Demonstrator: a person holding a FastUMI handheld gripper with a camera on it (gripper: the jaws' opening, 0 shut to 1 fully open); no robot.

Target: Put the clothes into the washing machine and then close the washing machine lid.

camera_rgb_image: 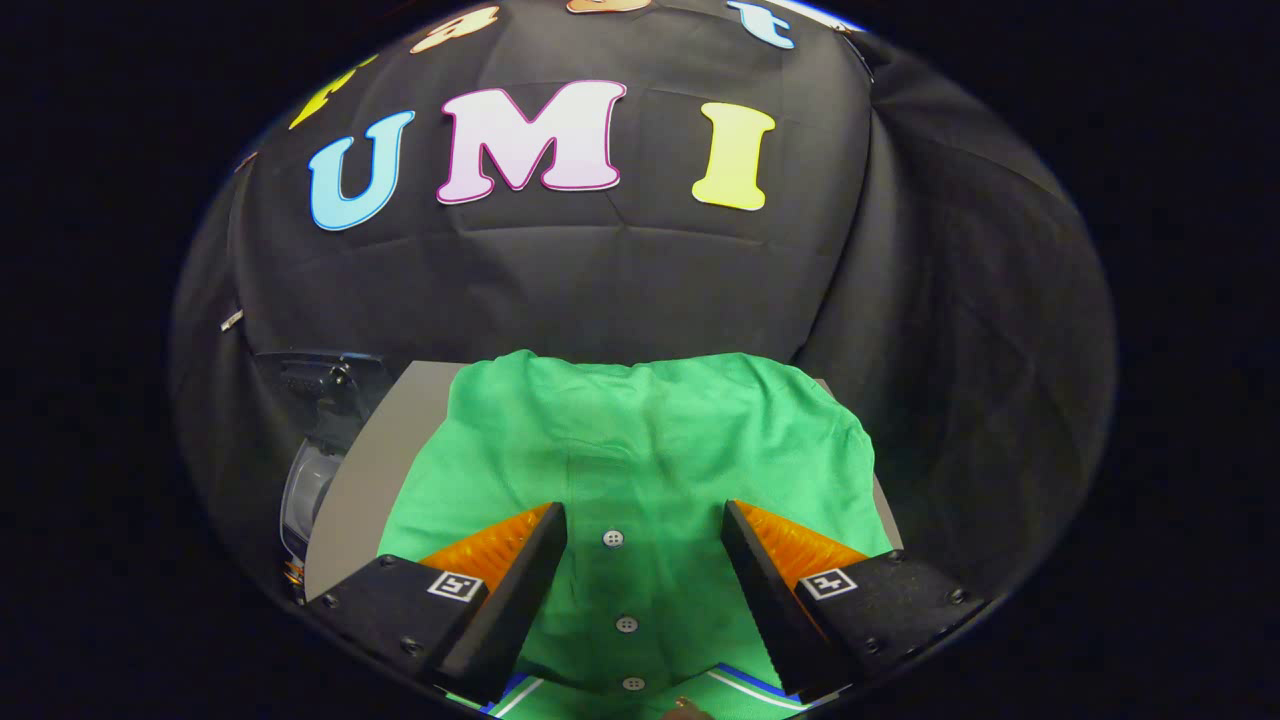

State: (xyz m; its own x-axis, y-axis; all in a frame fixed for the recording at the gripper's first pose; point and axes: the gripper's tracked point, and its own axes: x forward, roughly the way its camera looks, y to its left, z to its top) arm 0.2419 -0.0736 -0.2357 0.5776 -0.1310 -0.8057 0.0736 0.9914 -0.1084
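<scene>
We hold the tongs [645, 530] spread wide above the green shirt [640, 450] lying flat on the counter [370, 470]; the washing machine [310, 470] sits at nine o'clock.

gripper [644, 520]: two fingers, one on each side, with a wide gap between them
fingers [520, 590]: black wedge-shaped blocks that taper to narrow tips
pads [495, 545]: orange, ribbed, on the sloped faces of both fingers
markers [456, 585]: one small white square tag with a black pattern on each finger
bases [385, 610]: matte black, blocky, flat-topped
screws [412, 646]: small dark round heads set in the bases, several on each side
</scene>
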